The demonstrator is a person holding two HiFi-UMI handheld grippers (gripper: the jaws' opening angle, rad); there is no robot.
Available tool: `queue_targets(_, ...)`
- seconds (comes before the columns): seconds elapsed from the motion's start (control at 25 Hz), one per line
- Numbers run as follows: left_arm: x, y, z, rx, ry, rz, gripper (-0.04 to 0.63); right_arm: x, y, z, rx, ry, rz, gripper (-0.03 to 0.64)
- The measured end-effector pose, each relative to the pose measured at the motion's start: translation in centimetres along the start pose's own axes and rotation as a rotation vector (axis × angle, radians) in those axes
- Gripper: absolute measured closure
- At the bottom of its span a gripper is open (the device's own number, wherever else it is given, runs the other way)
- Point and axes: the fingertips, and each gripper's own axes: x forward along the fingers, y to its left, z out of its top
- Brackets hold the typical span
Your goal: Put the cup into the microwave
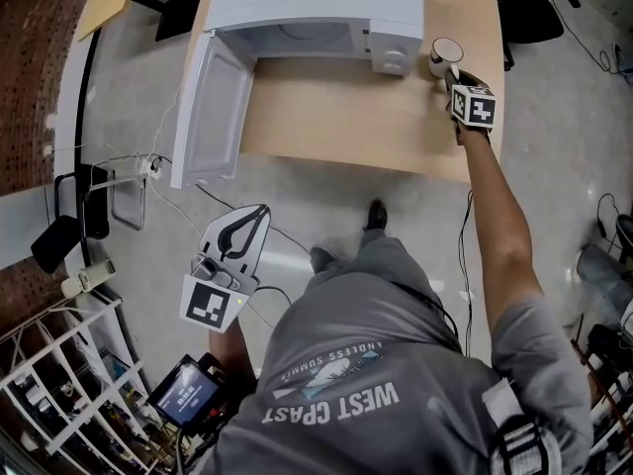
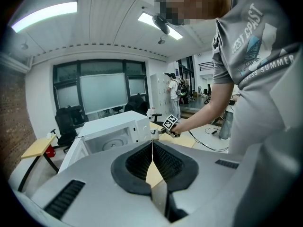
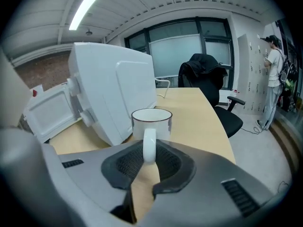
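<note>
On the desk (image 1: 336, 117) the microwave (image 1: 316, 8) is seen with its door (image 1: 213, 107) swung open, and its cavity lies to the left of the cup (image 1: 445, 55). The cup is stood upright just beside the microwave's right end, its handle turned toward the right claw (image 3: 149, 155), which is clamped on it. The left claw (image 2: 152, 162), pressed together and empty, is held well apart.

One white box-shaped microwave oven (image 1: 316, 8), door open, at twelve o'clock; one pale wooden table (image 1: 336, 117); one white ceramic cup with a dark rim (image 1: 445, 55) at one o'clock; two grey two-jaw grippers, the right gripper (image 1: 457, 73) at one o'clock, the left gripper (image 1: 255, 216) at eight; two black office chairs (image 3: 208, 74).
</note>
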Motion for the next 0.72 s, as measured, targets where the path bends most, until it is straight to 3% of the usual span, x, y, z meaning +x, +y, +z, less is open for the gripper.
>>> queue_targets(0.36, -3.8, -0.3, -0.6, 0.001, -0.092, -0.001, 0.574, -10.5, 6.7, 0.9, -0.011, -0.107, 0.075, 0.548)
queue_targets(0.72, -11.6, 0.7, -2.7, -0.062, -0.217, -0.019, 0.574, -23.7, 20.8, 4.7, -0.075, -0.241, 0.190, 0.548)
